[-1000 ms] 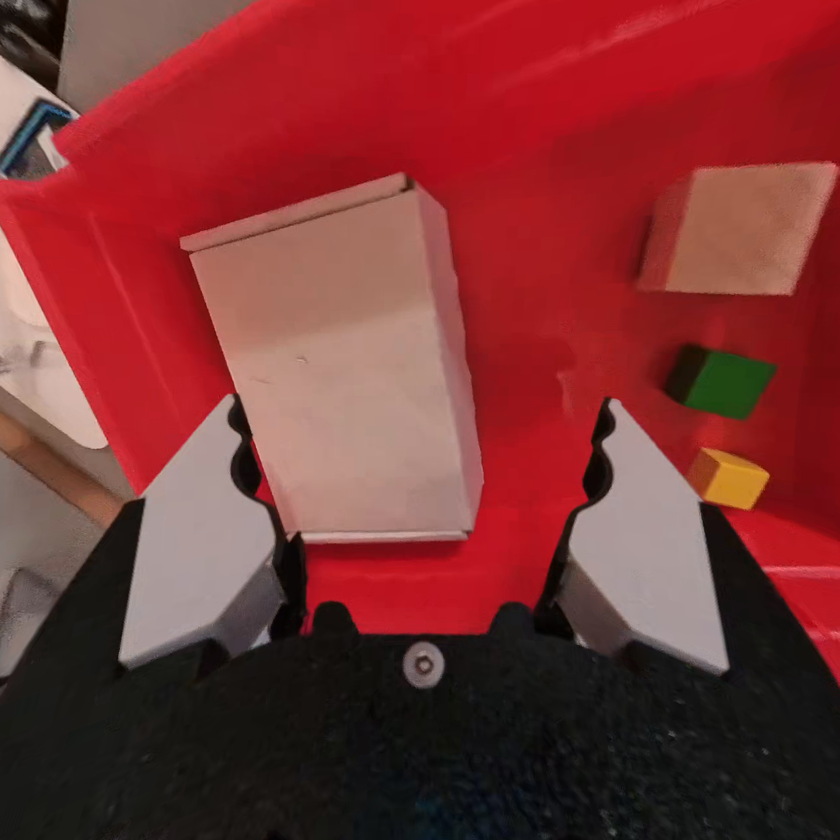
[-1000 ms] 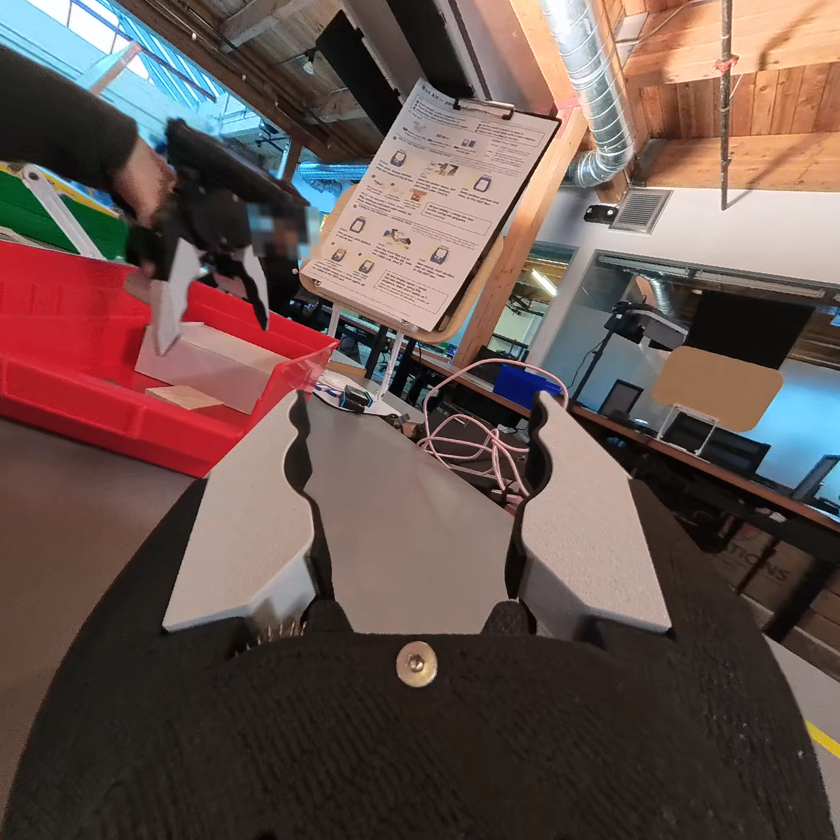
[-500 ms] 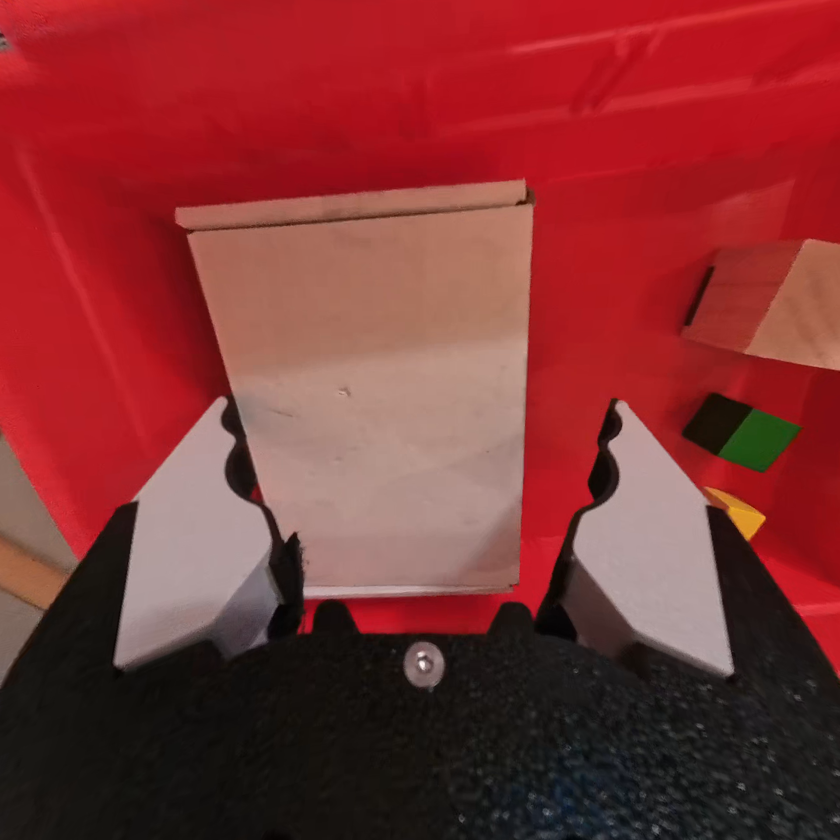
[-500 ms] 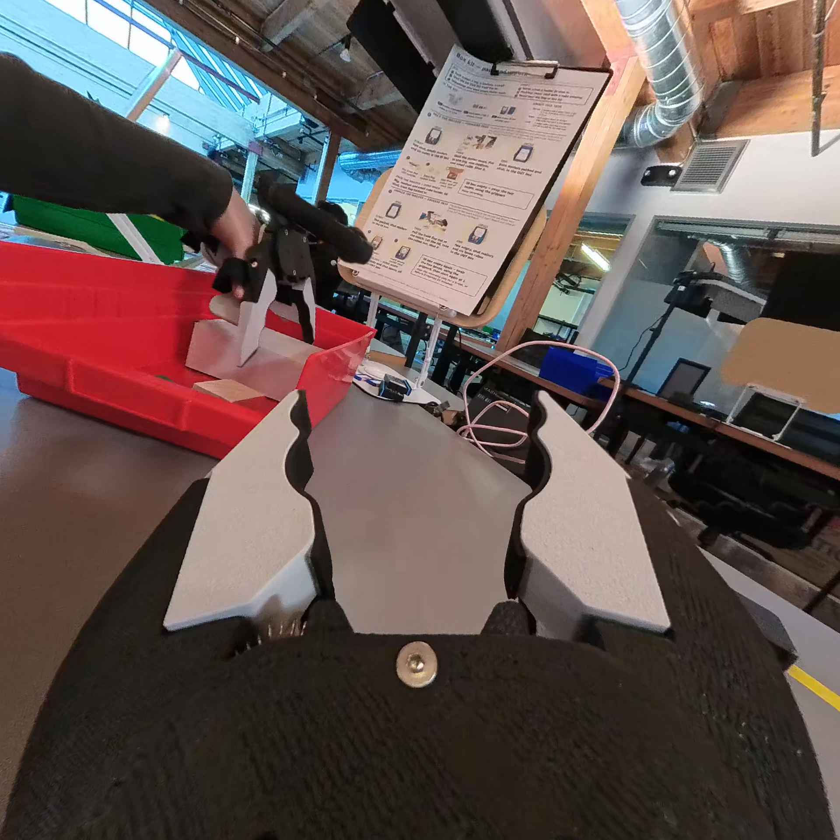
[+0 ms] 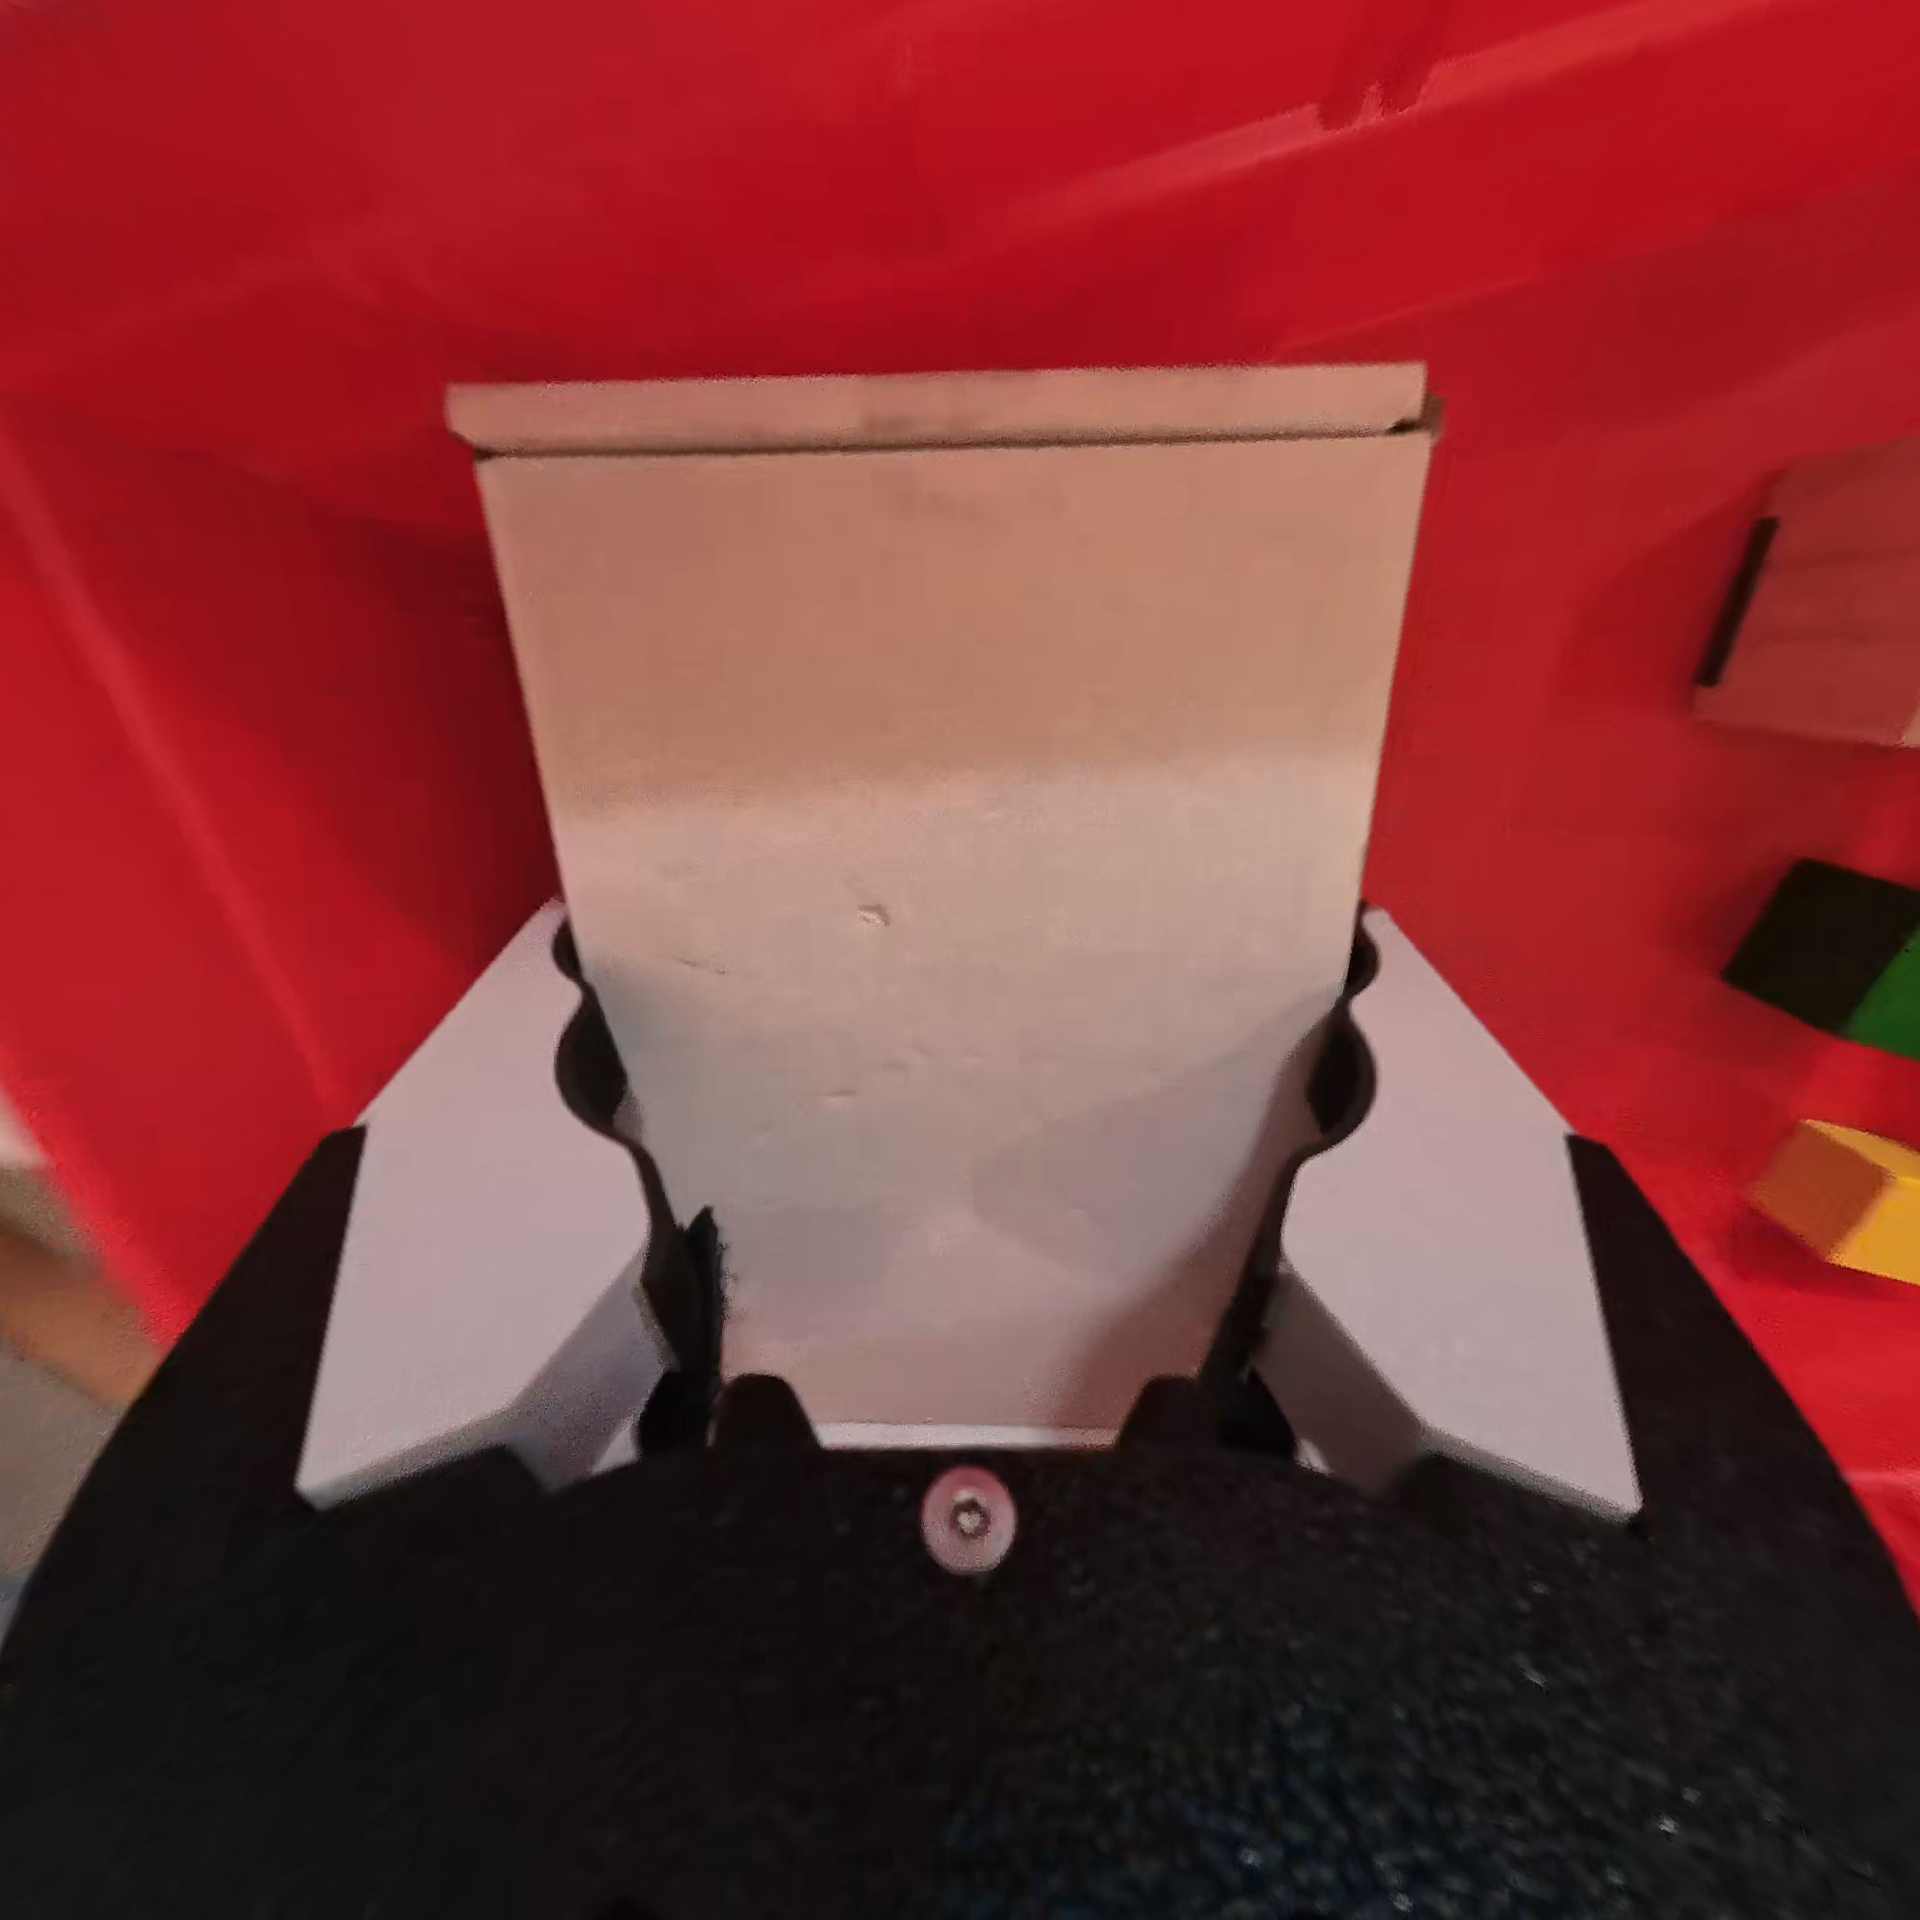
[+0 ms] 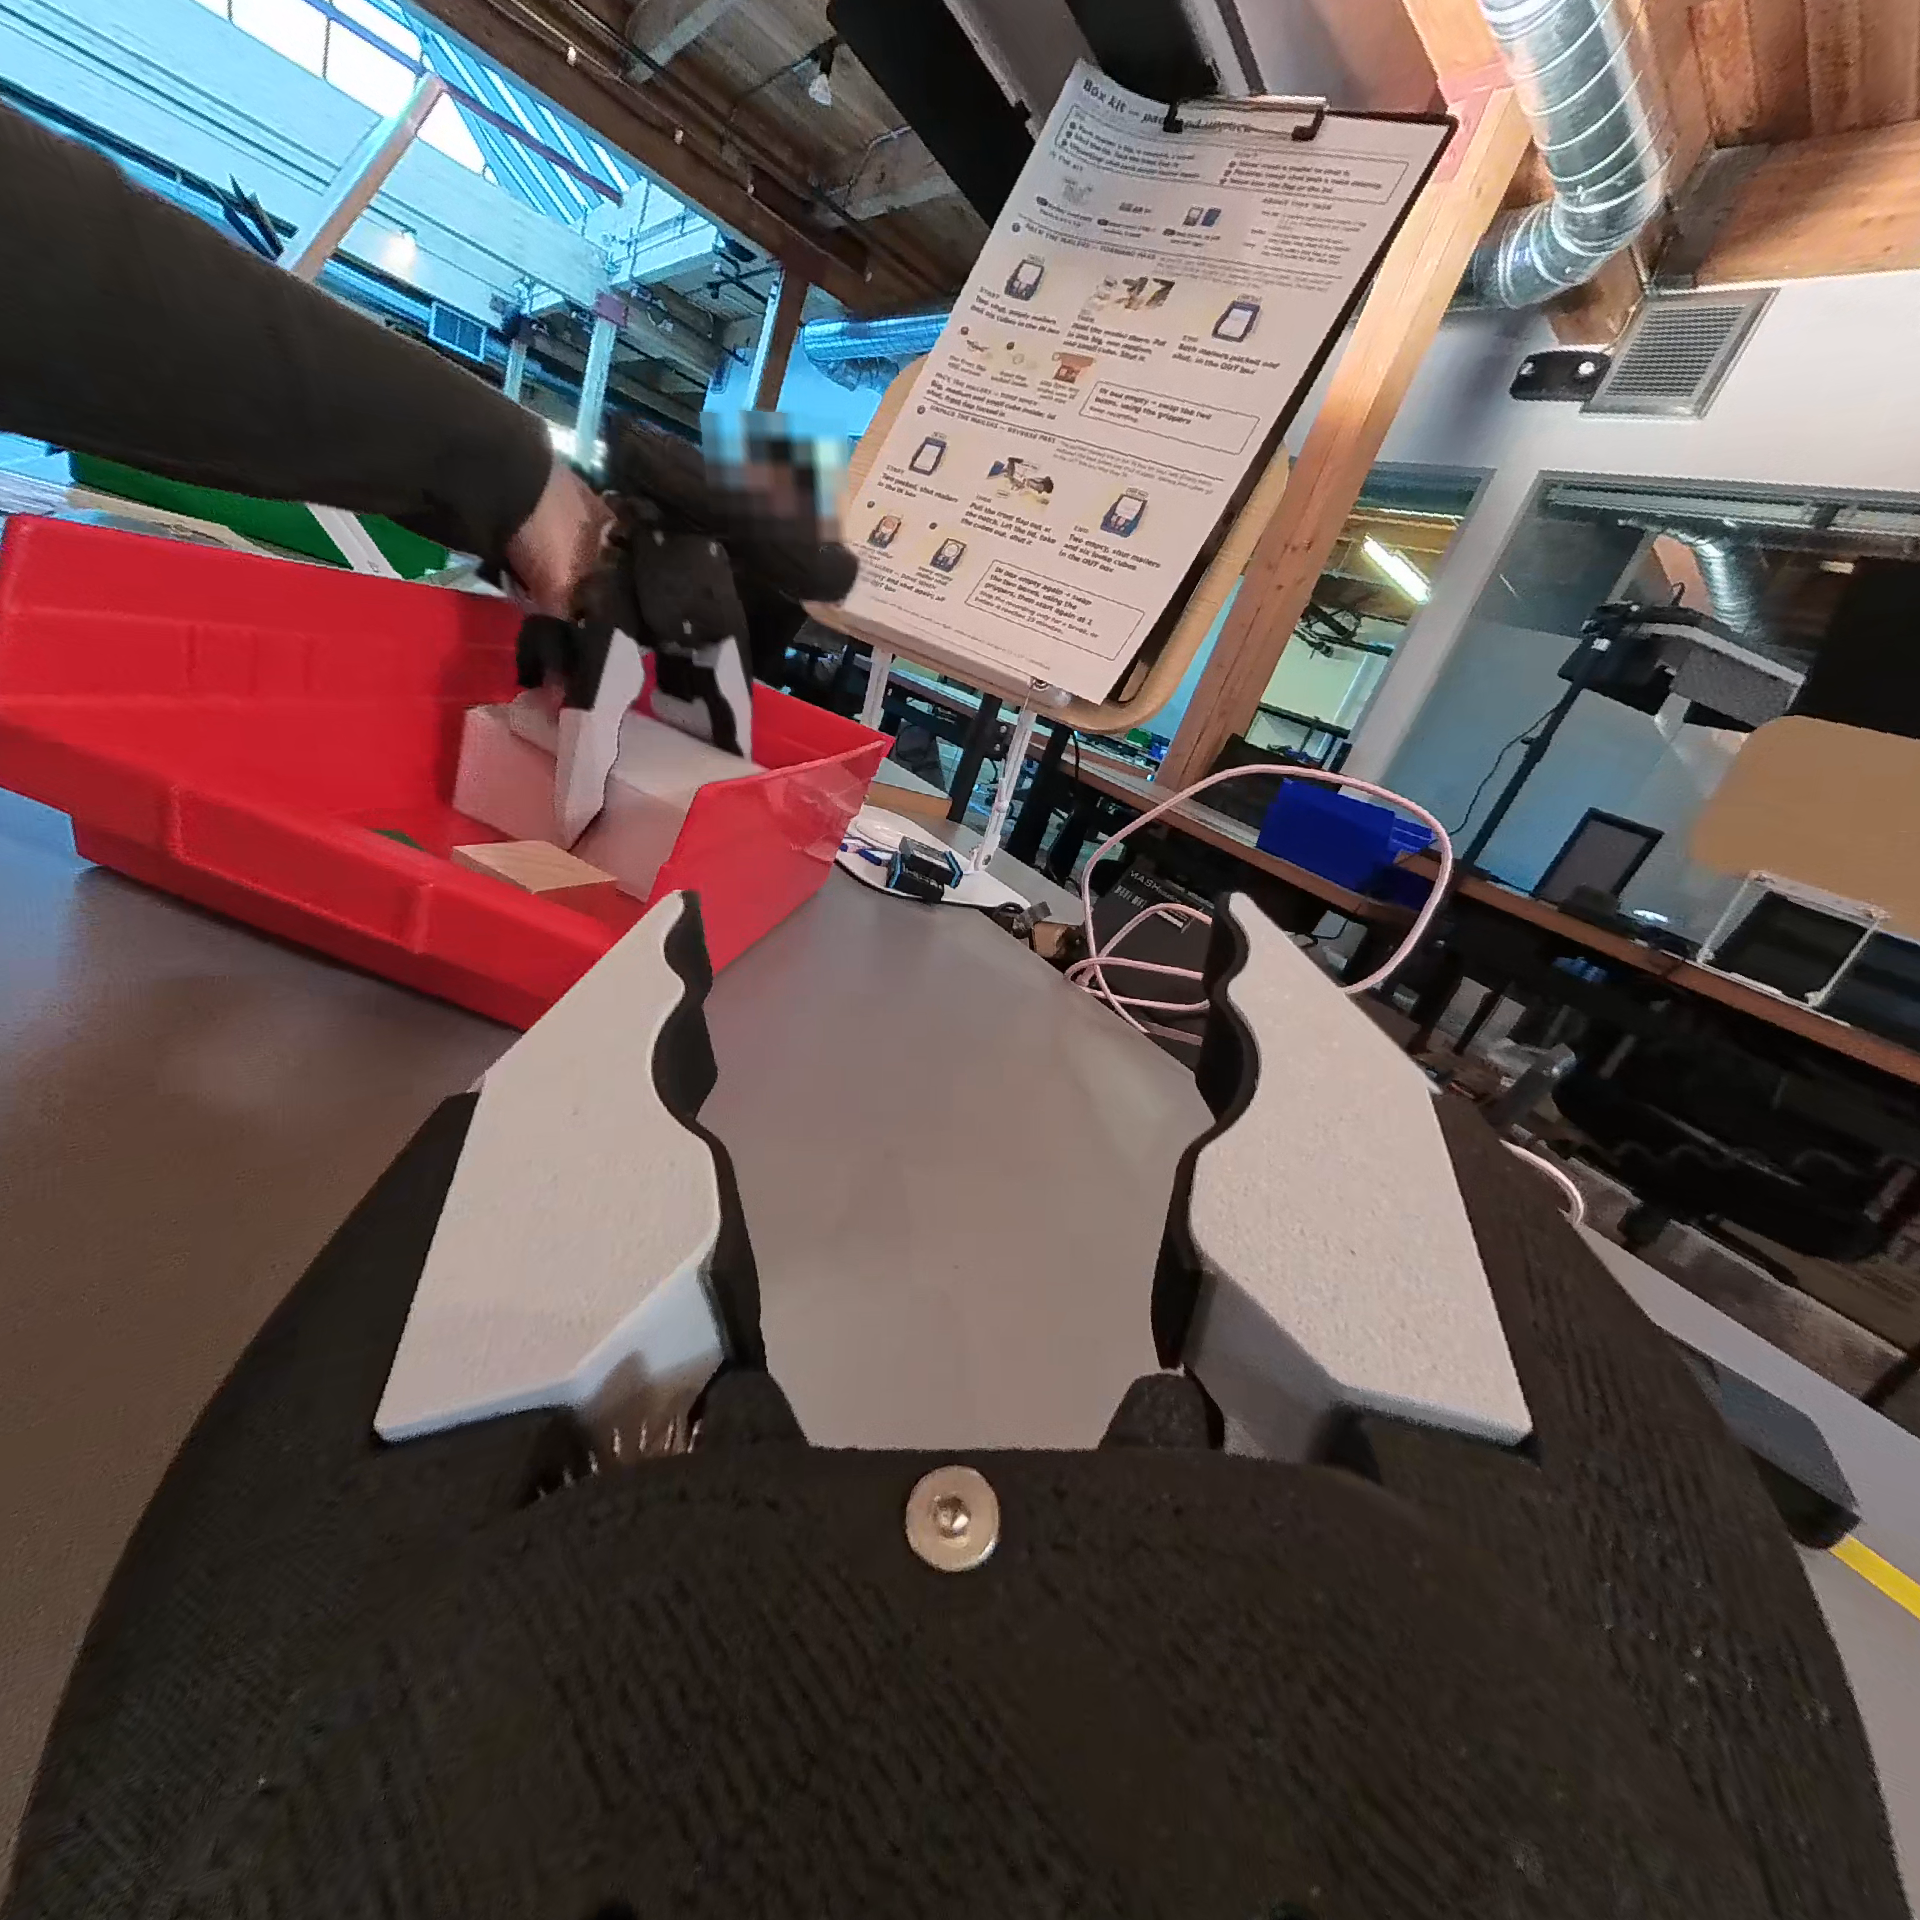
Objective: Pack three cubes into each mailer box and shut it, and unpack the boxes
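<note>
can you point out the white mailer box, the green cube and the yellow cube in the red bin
white cardboard mailer box (image 5: 935, 779), left wrist view, middle of its closed top face
green wooden cube (image 5: 1896, 992), left wrist view, its lit green face at the picture's right edge
yellow wooden cube (image 5: 1881, 1231), left wrist view, its yellow face

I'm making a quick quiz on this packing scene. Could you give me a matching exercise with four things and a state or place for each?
Things:
1. left gripper
2. right gripper
3. wooden cube
4. clipboard

States:
A. open over the bare table
B. on a stand beyond the red bin
C. shut on the white mailer box
D. lying in the red bin

Pairs: 1-C, 2-A, 3-D, 4-B
</note>
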Motion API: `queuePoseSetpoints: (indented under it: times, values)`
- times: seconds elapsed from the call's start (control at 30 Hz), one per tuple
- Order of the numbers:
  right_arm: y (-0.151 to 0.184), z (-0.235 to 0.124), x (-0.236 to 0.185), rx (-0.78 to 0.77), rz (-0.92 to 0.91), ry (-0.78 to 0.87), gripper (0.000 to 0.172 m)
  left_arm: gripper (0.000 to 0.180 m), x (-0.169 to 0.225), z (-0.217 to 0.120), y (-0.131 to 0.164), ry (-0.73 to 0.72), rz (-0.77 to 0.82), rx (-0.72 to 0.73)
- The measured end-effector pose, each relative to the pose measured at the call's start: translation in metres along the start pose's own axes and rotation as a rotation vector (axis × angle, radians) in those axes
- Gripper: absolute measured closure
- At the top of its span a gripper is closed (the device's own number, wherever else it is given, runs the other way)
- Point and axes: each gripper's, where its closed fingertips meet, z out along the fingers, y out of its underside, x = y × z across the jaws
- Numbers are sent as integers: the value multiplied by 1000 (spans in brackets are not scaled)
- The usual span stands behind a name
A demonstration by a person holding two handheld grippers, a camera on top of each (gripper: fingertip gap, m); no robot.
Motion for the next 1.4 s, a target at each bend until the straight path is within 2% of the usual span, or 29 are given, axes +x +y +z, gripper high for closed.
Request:
queuePoseSetpoints:
  times: [0.03, 0.2, 0.27, 0.33, 0.4, 0.5, 0.6, 0.73, 0.87, 1.0, 1.1, 1.17, 1.27, 1.33, 1.4]
  values:
    - [0, 0, 1, -1, 2, 3, 77, 45, -3, -6, -2, -38, 23, 21]
    - [0, 0, 4, 1, 2, 17, 78, 46, -5, -51, -15, -159, 71, 137]
    - [-1, -1, 7, 6, -7, 38, 79, 46, -1, -77, -30, -199, 97, 192]
    - [-4, -3, 14, 22, -20, 75, 81, 46, 12, -105, -58, -216, 136, 277]
    - [-8, -6, 21, 44, -17, 108, 81, 46, 39, -127, -96, -174, 189, 364]
    - [-16, -15, 38, 81, -36, 179, 81, 47, 92, -137, -151, -86, 312, 406]
    - [-24, -36, 64, 100, -108, 292, 81, 45, 149, -125, -196, 21, 423, 391]
    - [-24, -75, 102, 3, -256, 471, 82, 46, 219, -89, -239, 134, 515, 370]
    - [-33, -119, 136, -1, -251, 638, 85, 46, 275, -48, -256, 228, 546, 329]
    - [-44, -136, 150, 21, -282, 685, 85, 46, 294, -12, -262, 246, 516, 312]
    - [-42, -132, 149, 17, -278, 654, 85, 48, 294, 6, -266, 242, 444, 342]
    - [-41, -126, 146, 12, -283, 626, 84, 23, 300, 4, -266, 283, 416, 414]
    - [-50, -119, 138, 31, -291, 559, 83, 21, 294, -8, -262, 225, 423, 555]
    - [-57, -109, 121, 29, -312, 430, 84, 21, 285, -6, -252, 191, 394, 566]
    - [-58, -95, 87, -9, -323, 202, 89, 22, 279, 6, -242, 184, 369, 542]
